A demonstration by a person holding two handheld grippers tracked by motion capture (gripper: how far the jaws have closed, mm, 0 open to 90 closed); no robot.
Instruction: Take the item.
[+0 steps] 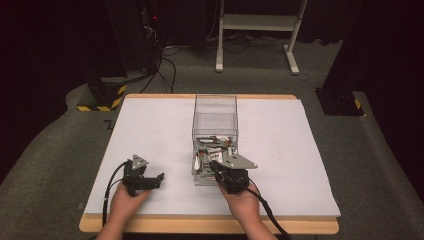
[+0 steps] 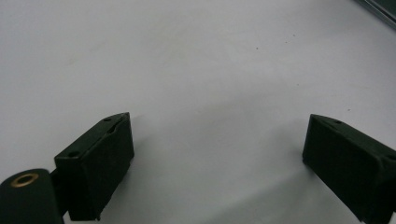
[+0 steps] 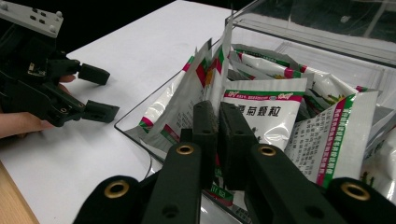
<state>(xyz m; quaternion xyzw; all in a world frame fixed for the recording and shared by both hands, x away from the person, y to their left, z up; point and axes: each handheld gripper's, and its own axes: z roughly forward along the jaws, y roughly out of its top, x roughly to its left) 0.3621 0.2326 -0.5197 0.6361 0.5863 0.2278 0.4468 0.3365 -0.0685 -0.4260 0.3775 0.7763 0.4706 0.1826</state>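
Pinching one packet (image 3: pixel 205 79) upright at the near end of the clear box (image 1: pixel 215 107), the right gripper (image 3: pixel 218 119) has its jaws pressed together on it; lifting straight up should free it from the neighbouring packets (image 3: pixel 266 114). Left gripper (image 2: pixel 215 158) rests spread over the white table (image 1: pixel 150 120). Small print on the packets is unreadable

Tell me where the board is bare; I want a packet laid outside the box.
Free: the white board left of the clear box, beyond the left hand-held gripper, and the wide strip right of the box. Crowded: the box's near end, full of packets, where the right hand-held gripper sits.
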